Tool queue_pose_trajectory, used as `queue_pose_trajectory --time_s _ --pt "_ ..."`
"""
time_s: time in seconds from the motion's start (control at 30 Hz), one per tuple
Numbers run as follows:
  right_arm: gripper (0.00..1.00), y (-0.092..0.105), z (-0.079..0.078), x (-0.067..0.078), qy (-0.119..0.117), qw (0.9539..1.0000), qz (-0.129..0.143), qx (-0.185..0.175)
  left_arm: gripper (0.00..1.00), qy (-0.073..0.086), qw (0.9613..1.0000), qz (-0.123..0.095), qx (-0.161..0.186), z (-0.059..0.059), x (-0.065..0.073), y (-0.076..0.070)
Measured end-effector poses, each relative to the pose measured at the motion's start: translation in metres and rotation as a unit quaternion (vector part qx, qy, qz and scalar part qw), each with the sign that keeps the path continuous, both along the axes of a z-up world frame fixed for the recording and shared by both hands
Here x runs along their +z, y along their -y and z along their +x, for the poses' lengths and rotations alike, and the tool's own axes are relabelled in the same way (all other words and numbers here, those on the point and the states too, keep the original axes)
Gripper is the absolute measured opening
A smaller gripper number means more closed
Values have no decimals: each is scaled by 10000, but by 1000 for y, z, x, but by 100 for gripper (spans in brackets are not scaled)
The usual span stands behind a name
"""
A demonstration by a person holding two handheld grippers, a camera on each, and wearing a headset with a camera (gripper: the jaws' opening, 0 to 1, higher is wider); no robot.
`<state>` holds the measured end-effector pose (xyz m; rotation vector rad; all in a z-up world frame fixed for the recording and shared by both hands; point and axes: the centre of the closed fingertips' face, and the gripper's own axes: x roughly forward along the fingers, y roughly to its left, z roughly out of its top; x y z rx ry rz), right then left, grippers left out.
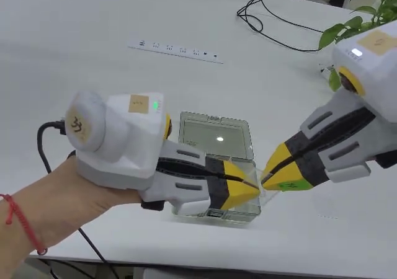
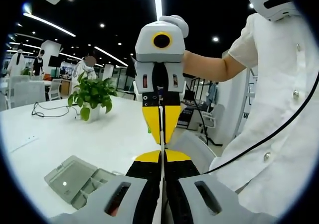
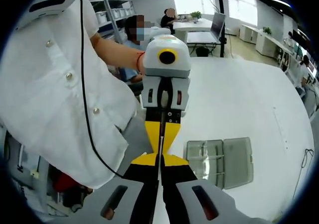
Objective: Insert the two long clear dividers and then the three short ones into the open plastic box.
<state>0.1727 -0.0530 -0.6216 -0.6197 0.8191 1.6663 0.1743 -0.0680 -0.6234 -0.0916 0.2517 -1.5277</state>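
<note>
— Our left tongs [image 1: 248, 189] and right tongs [image 1: 270, 173] meet tip to tip, both pinched on one clear divider [image 1: 266, 193], we think.
— Probably light, stiff and slippery, so we grip its ends. The open plastic box [image 1: 214, 136] sits just beneath them on the worktop [image 1: 124, 18].

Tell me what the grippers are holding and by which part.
Apparently a clear divider: the left gripper and right gripper each pinch one end of it, tips nearly meeting above the plastic box. The strip is faint, so not certain.
</note>
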Motion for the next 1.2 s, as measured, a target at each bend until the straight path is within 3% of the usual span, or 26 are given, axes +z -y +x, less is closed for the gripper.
queue_pose_trajectory --time_s 0.87,1.2 --pt "3 -3 2 -4 96 9999 -33 36 0 71 9998 93 162 4 -7 -7" --pt "3 -4 10 -3 184 9998 0 -53 12 74 9992 132 379 12 -10 -16"
